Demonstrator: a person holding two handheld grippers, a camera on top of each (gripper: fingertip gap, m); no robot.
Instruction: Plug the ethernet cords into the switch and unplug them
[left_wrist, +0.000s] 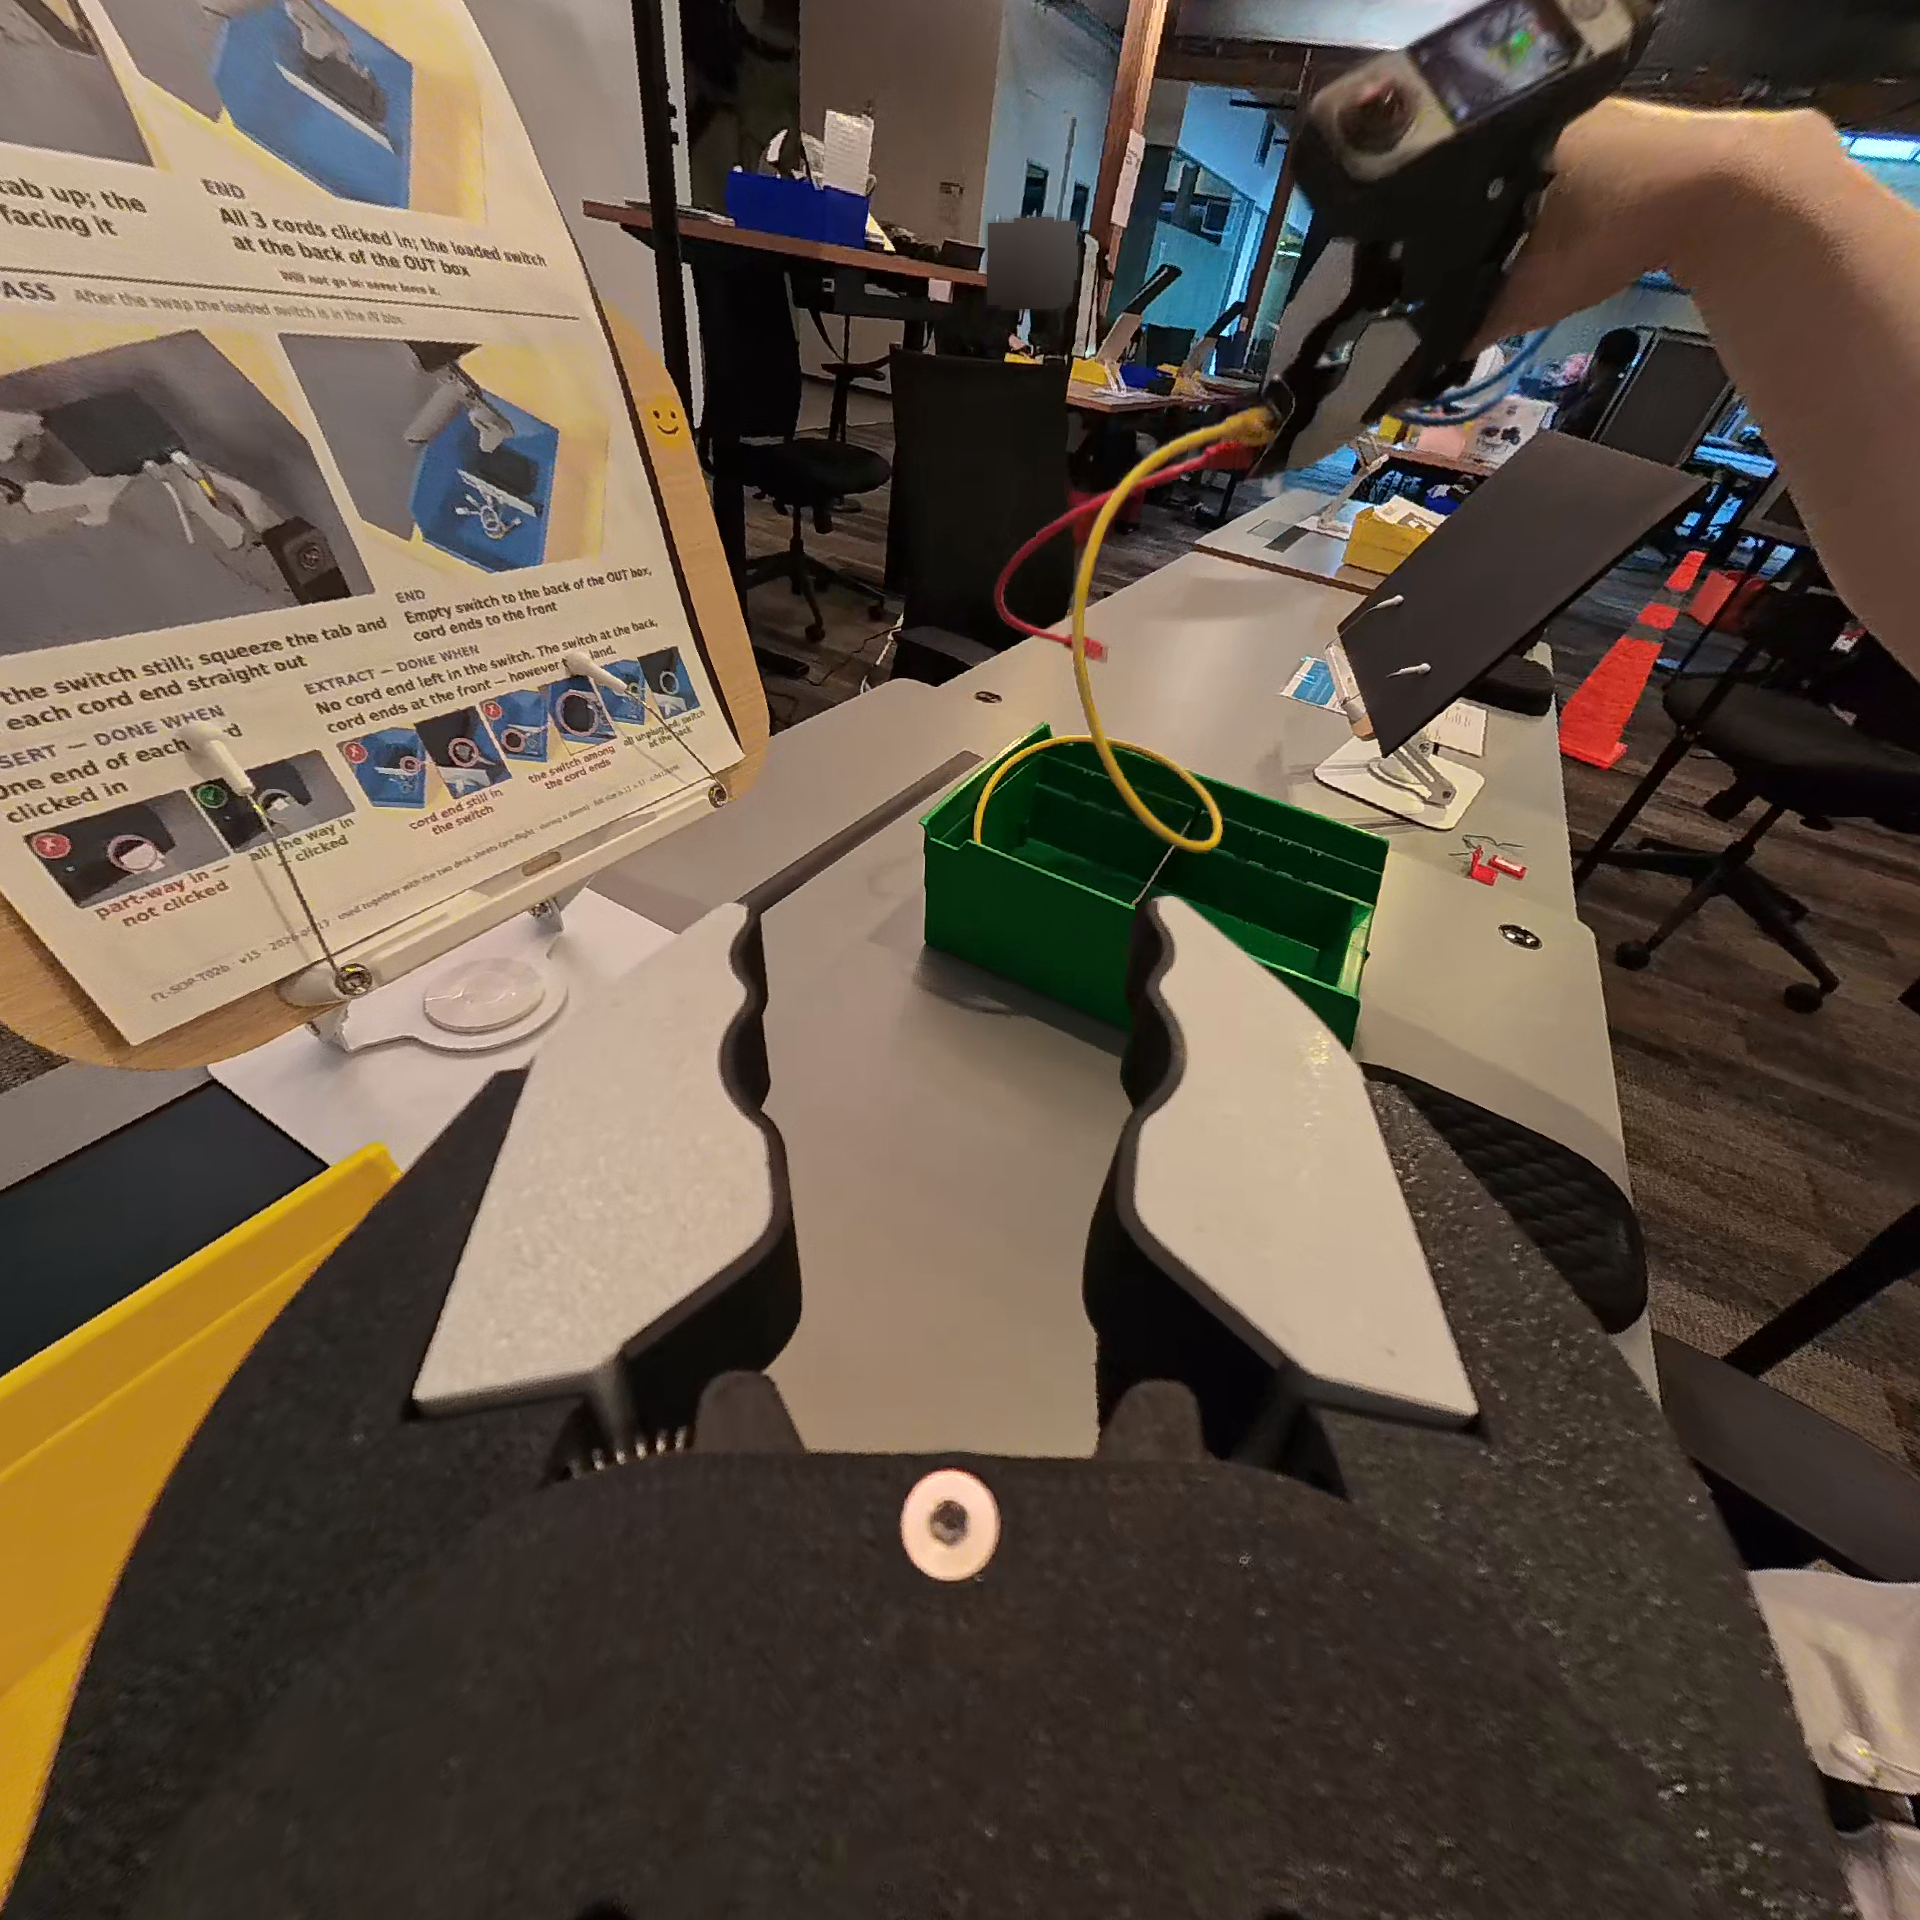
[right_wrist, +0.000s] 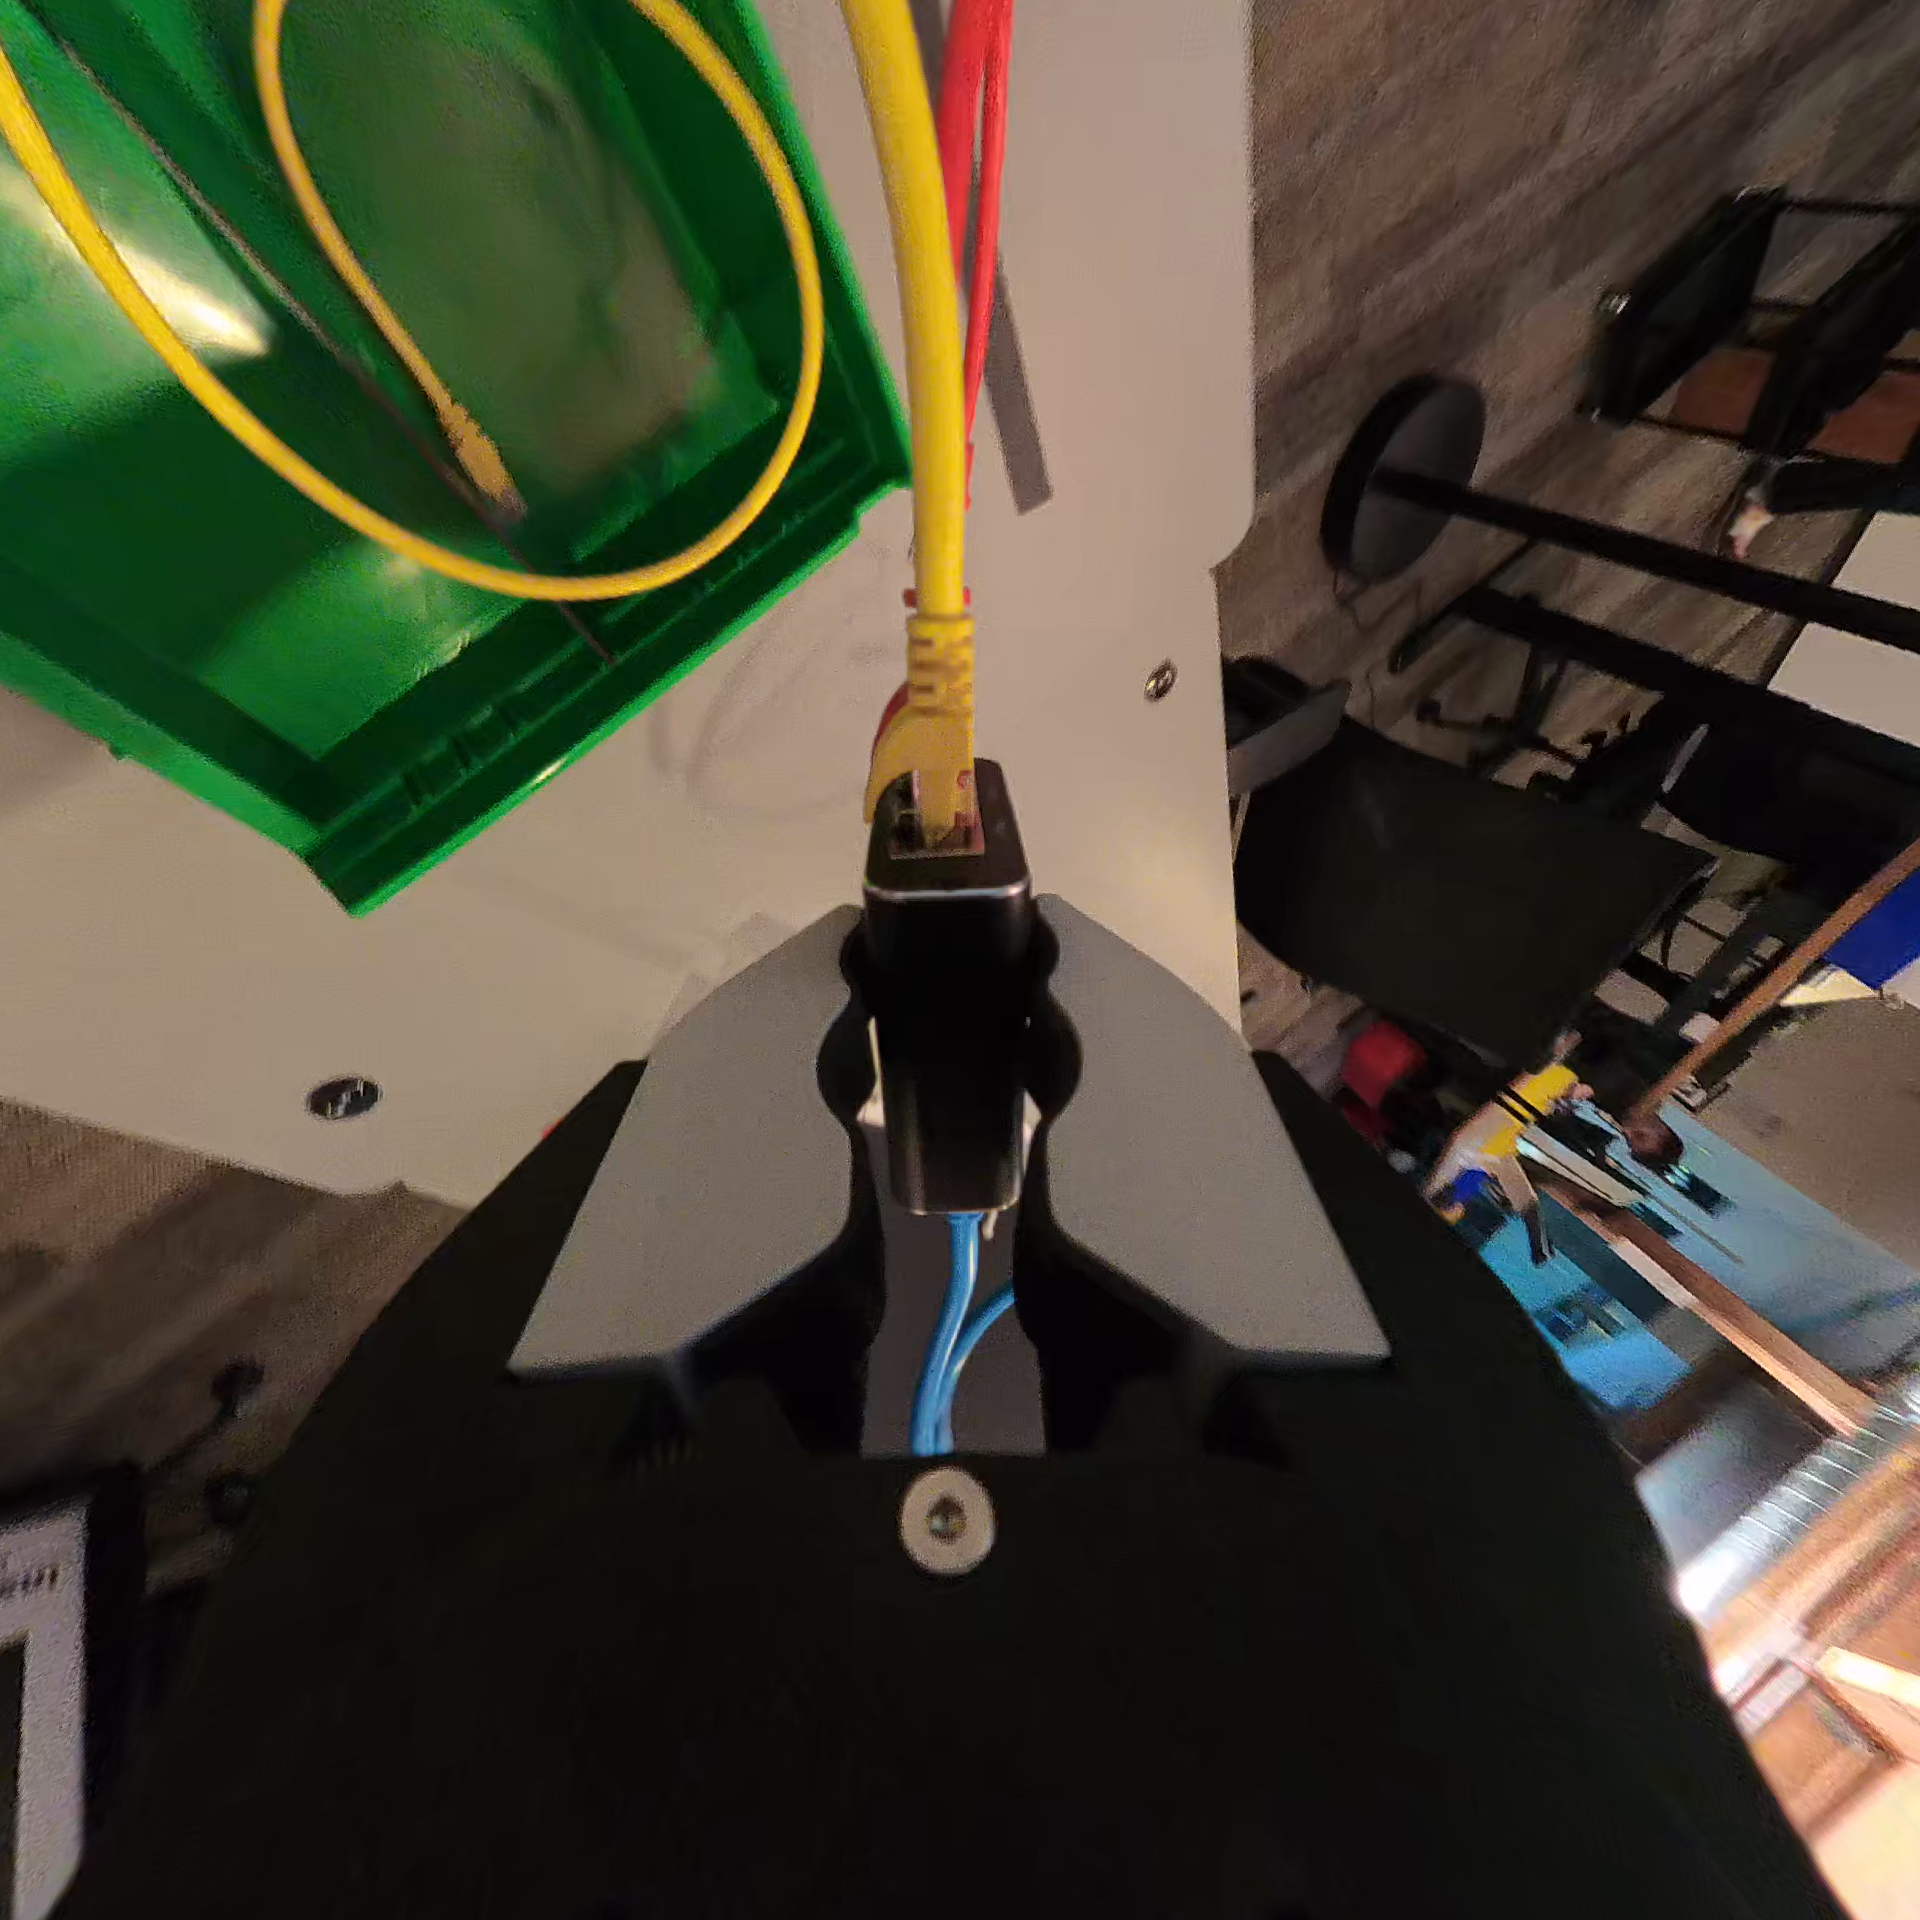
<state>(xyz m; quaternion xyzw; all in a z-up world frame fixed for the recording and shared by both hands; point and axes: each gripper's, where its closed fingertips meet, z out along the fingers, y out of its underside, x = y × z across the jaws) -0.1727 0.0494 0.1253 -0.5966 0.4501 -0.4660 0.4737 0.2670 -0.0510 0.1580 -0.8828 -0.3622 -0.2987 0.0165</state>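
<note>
Black switch (right_wrist: 945, 997) half hidden between right fingers (right_wrist: 1132, 1091), blue cord (right_wrist: 940, 1340) cut off

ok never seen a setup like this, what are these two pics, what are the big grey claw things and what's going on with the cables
Each picture comes from a camera on a hand-held two-finger gripper, looking along its grey fingers; a person holds one in each hand. The left gripper is open and empty above the grey table. On the table stand a green bin and an instruction sheet on a stand. The right gripper, raised above the bin, clamps a small black switch. A yellow cord and a red cord are plugged into it; the yellow one loops down into the bin. Blue cords trail behind the switch.
</note>
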